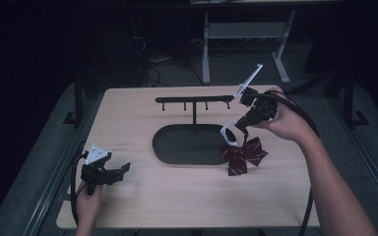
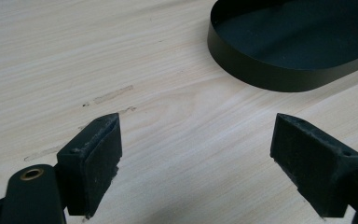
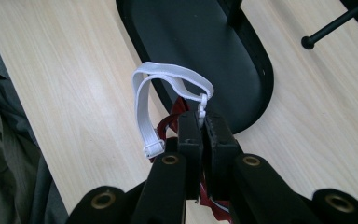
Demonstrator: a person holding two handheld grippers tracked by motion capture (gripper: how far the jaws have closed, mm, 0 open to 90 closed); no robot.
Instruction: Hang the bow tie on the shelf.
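At the lower left of the high view, a person's left hand rests on the pale wooden table [image 1: 142,196] holding the left gripper [image 1: 120,170], its jaws spread wide and holding nothing. From the left gripper view its two black pads [image 2: 95,161] stand well apart over bare wood, with the rounded end of the black oval tray [image 2: 261,70] at the upper right of that frame, well clear of the jaws.

Toward the middle of the high view sits that oval tray, the base of a black hanging stand. A thin post rises from its far side and carries a horizontal bar [image 1: 194,100] with small pegs pointing downward. The bar's long axis runs left to right across the frame, above and behind the tray.

Right of center, just off the tray's right end, a dark red striped bow tie [image 1: 243,155] hangs low, touching or nearly touching the table. Its white elastic neck strap [image 1: 229,133] loops up from it. The right gripper [image 1: 237,126] is clenched on the bow tie near the strap clasp, as the right gripper view shows: the jaws are pressed together, red fabric beneath them, and the white strap [image 3: 168,93] arching up and left over the tray edge.

The relation that matters: the bar's right end lies up and slightly left of the right gripper, close by, so the strap loop likely has to rise and travel toward the upper left to slip over a peg. The right hand is far nearer than the left.
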